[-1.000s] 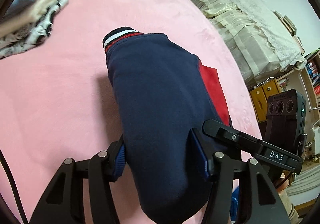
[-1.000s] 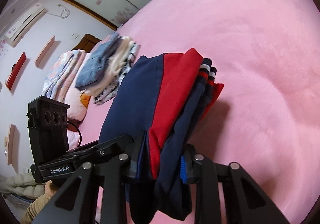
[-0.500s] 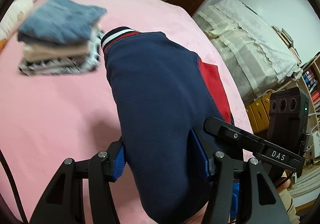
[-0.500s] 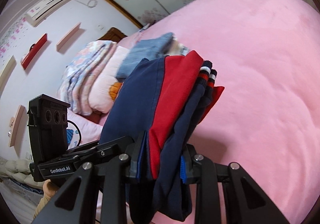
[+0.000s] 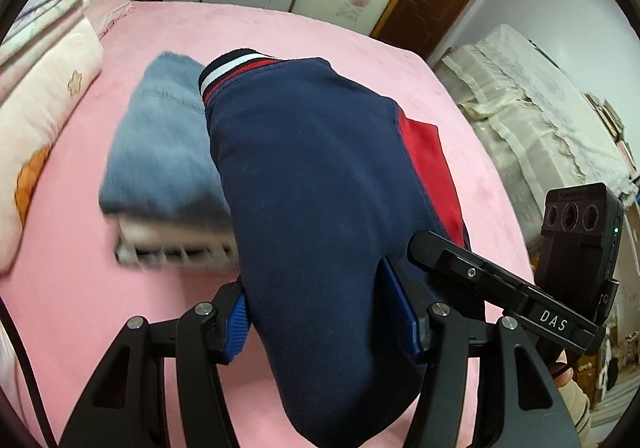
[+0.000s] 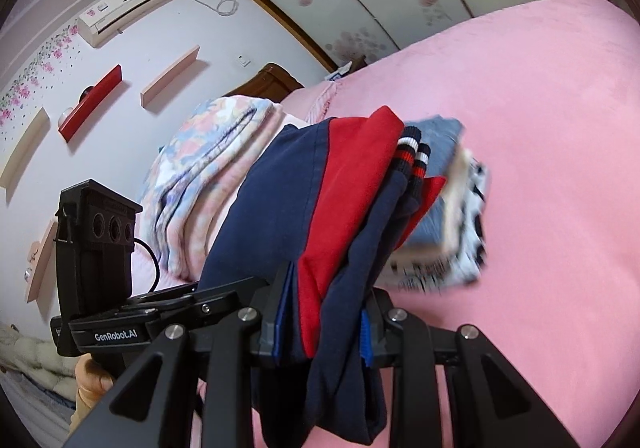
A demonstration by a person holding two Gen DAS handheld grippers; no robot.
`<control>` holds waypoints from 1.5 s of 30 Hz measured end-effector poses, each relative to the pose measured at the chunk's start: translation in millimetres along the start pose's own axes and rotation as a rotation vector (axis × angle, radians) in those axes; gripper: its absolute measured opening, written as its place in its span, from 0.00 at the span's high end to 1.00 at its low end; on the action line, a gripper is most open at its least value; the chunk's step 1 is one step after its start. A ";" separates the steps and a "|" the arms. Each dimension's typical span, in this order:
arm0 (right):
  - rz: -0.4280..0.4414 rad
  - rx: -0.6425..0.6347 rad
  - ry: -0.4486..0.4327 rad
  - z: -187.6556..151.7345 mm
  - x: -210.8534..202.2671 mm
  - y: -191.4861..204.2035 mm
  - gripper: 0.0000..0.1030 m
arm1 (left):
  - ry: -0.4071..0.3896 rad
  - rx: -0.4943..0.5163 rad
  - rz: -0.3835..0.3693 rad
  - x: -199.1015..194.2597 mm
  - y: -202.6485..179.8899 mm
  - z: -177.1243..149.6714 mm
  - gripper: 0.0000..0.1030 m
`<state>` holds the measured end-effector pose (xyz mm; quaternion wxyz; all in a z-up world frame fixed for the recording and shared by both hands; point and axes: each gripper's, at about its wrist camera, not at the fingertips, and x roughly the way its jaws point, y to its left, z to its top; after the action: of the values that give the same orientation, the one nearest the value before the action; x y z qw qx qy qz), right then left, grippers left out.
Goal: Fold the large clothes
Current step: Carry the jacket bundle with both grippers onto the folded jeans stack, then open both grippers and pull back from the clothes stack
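Both grippers carry one folded jacket (image 5: 320, 184), navy with red panels and a striped cuff (image 5: 236, 68).

Left gripper (image 5: 320, 322): fingers clamped on the jacket's near end, blue pads (image 5: 236, 322) pressed into the navy cloth on both sides. The bundle runs forward from between the fingers, cuff at the far tip, a red panel (image 5: 430, 164) along the right edge. A loose fold hangs below the fingers.

Right gripper (image 6: 322, 326): fingers clamped on the stacked layers edge-on, navy, red, navy, pads (image 6: 365, 338) tight on both sides. Two striped cuffs (image 6: 414, 156) stick out at the far end, ahead of the fingers.

The jacket is off the bed (image 5: 360, 44), held above the pink cover. Ahead of the left fingers and to their left lies a pile (image 5: 160, 152) of folded clothes, denim on top, blurred. The jacket overlaps the pile's right edge in the left view. In the right view the pile (image 6: 456, 216) shows just beyond the cuffs, ahead-right of the fingers. Whether jacket and pile touch, cannot tell.

Folded quilts (image 6: 208, 176) sit ahead-left of the right fingers, at the bed's head.
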<state>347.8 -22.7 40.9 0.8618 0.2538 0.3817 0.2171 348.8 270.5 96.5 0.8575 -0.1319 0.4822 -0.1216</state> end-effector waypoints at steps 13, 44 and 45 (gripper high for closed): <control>0.048 0.105 0.017 84.1 175.7 -86.4 0.73 | 0.037 0.100 0.109 127.1 98.5 120.8 0.43; -0.278 -0.153 0.082 54.8 77.0 -52.8 0.55 | -0.176 -0.008 0.443 106.5 9.3 48.7 0.18; -0.284 -0.160 0.077 52.6 64.4 -49.6 0.55 | -0.187 -0.015 0.441 97.3 -2.3 41.5 0.18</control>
<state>436.7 -39.0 6.2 0.8861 0.1192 0.4278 0.1324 433.5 240.2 40.7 0.9032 -0.0403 0.4187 0.0850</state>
